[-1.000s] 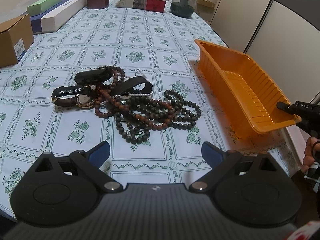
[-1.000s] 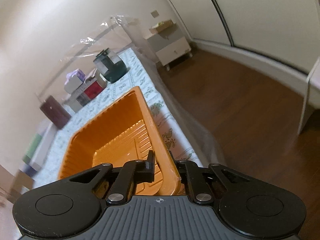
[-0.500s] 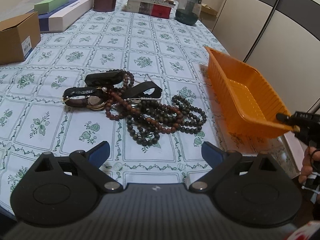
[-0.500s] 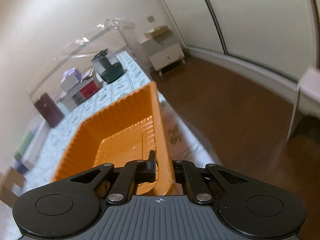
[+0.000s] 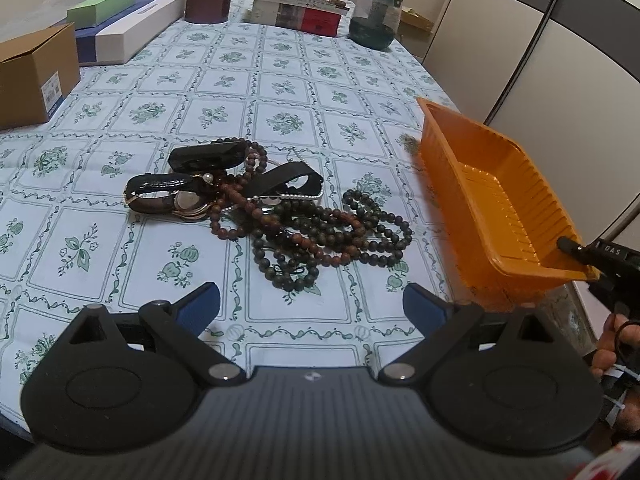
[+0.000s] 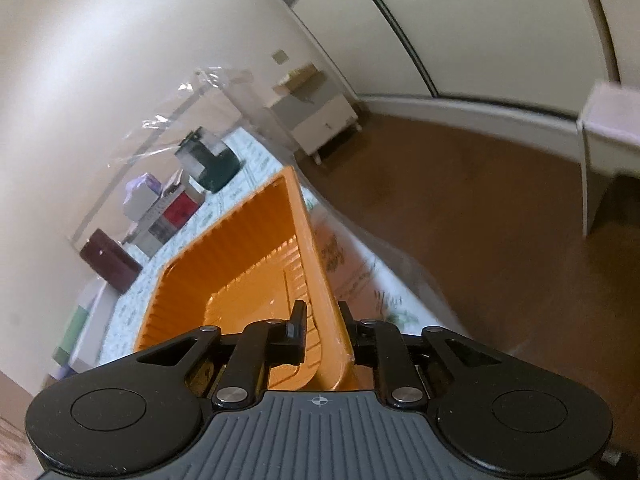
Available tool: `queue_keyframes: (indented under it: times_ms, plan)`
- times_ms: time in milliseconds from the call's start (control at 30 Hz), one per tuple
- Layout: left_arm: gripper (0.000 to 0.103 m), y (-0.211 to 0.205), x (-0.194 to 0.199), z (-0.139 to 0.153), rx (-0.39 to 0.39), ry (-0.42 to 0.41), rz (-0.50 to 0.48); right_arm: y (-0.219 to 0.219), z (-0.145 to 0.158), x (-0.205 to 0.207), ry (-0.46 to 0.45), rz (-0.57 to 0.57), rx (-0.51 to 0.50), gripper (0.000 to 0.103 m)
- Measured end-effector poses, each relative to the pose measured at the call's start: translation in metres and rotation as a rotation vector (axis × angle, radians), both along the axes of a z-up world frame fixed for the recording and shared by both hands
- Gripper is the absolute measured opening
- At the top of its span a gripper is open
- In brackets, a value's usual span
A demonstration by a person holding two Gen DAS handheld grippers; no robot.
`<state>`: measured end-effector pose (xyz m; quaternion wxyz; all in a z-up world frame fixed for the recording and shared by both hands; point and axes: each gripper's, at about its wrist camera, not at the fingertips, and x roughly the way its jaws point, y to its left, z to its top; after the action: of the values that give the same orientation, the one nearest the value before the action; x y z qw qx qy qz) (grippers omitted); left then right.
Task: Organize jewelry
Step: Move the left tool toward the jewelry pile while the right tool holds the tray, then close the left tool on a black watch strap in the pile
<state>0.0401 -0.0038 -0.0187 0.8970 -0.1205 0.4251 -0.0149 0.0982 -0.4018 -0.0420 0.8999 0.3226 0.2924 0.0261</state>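
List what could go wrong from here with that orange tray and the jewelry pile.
1. The right gripper has the orange tray by one corner rim, tilted at the table edge. Its jaws are opening with the rim between them, so the tray may drop or slide off.
2. The bead strands and watches lie tangled; the open left gripper may drag several pieces at once.
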Motion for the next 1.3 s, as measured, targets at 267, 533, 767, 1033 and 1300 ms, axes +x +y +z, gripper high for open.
queue_keyframes:
  times_ms: [267, 533, 767, 1033, 1300]
  plan:
    - [0.097, 0.0, 0.001, 0.0, -0.007, -0.006, -0.012, 0.015, 0.008, -0.002, -0.031, 0.014, -0.133, 0.007]
    - [0.096, 0.009, 0.008, -0.005, 0.01, -0.04, -0.008, 0.053, 0.03, -0.008, -0.143, 0.07, -0.369, 0.006]
    - [0.088, 0.018, 0.018, -0.012, 0.033, -0.09, -0.026, 0.083, 0.037, -0.01, -0.207, 0.129, -0.533, 0.006]
    - [0.074, 0.057, 0.03, -0.008, 0.144, -0.138, 0.008, 0.103, 0.044, -0.006, -0.243, 0.171, -0.634, 0.006]
    - [0.059, 0.082, 0.052, -0.013, 0.414, -0.133, -0.211, 0.11, 0.049, -0.002, -0.248, 0.19, -0.68, 0.006]
